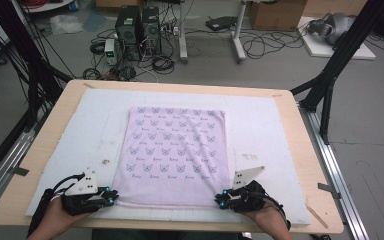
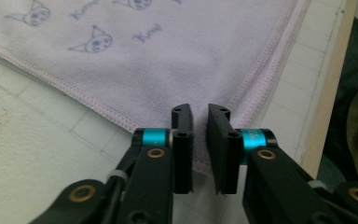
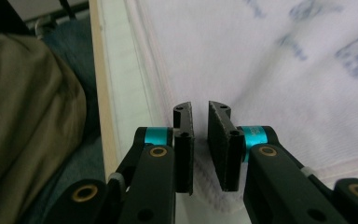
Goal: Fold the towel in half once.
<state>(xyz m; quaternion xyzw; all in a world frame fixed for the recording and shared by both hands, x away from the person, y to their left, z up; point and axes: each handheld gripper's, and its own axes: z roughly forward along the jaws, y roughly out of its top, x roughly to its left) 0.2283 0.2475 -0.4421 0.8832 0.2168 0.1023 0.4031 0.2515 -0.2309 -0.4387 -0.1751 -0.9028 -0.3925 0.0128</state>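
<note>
Loosely parted, both tongs [image 2: 200,122] [image 3: 200,122] straddle corners of the cat-face-printed towel [image 1: 175,155], lettering unreadable.

The cloth [image 1: 175,155] was a pale pink, roughly square towel printed all over with rows of small grey-blue cat-like faces and short script words. It lay flat and spread out on the middle of the white mat [image 1: 260,125], its far edge straight, its near edge close to the mat's near side and slightly wavy. A stitched pink hem ran along its border [image 2: 265,60]. In the left gripper view its near left corner came to a point on the mat; in the right gripper view its near right corner [image 3: 223,196] lay slightly rumpled.
</note>
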